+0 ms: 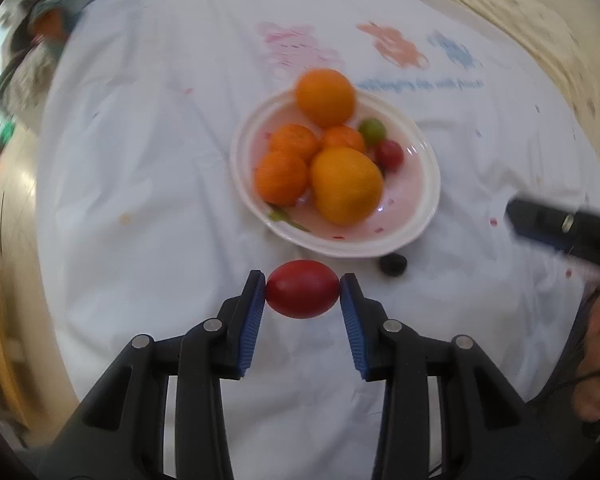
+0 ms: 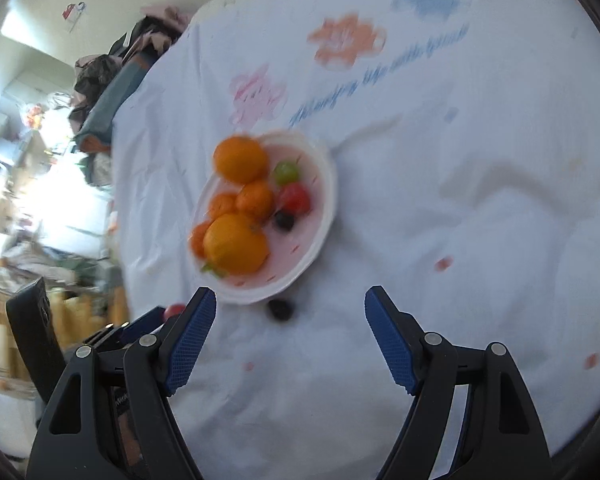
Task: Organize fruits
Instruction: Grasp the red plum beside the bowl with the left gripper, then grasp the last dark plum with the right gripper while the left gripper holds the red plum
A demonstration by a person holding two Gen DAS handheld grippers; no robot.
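A line of blue writing (image 2: 380, 76) runs across the white cloth (image 2: 460, 200) in the upper middle of the frame, but it is too blurry to read.

I count one white bowl (image 1: 428, 216). Inside it I see five orange fruits: two large (image 1: 346, 186) and three smaller (image 1: 281, 178). The bowl also holds one green fruit (image 1: 372, 130), one red fruit (image 1: 390, 155) and one dark berry (image 2: 285, 221). Outside the bowl I count one red tomato (image 1: 302, 289) and one dark berry (image 1: 393, 265).
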